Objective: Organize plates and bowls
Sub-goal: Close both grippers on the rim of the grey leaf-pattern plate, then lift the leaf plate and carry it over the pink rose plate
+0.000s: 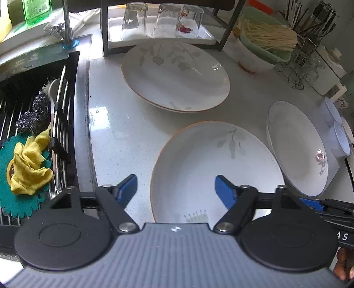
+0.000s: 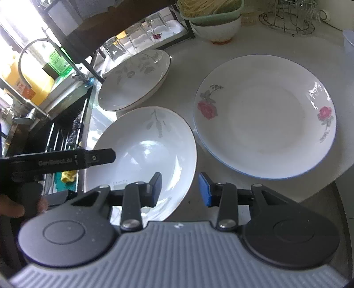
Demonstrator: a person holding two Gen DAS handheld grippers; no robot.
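Plates and bowls sit spread over a pale speckled counter (image 1: 115, 124) beside a sink. Nearest both cameras is a leaf-patterned plate (image 1: 212, 168) with a thin orange rim. The left gripper (image 1: 176, 188) hangs over its near-left edge with its blue pads wide apart, holding nothing; whether either pad touches the rim cannot be told. The right gripper (image 2: 180, 188) is also spread, though less widely, and its fingers straddle the same plate's (image 2: 143, 155) right-hand rim, one pad over the plate and the other over bare counter. It grips nothing.

Just right of that plate lies a rose-patterned plate (image 1: 298, 152) with a blue edge. The left view shows it foreshortened at the frame's side; the right view shows it (image 2: 265, 119) whole and flat, with two red roses, and apparently a second blue rim under it. Farther back rests a stack of leaf-patterned plates (image 1: 174, 77), close to the near one but apart from it.

Only the left view shows the sink rack (image 1: 59, 124) holding a yellow cloth (image 1: 28, 168), a teal mat and steel scourers. Only the right view shows the left gripper's black side arm (image 2: 66, 160) crossing in from the left, and the arched tap (image 2: 39, 48). Beyond the stack, upturned glasses (image 1: 163, 20) stand on a white tray under a dark shelf frame, and a green basket of pale sticks (image 1: 265, 37) sits in a white bowl.
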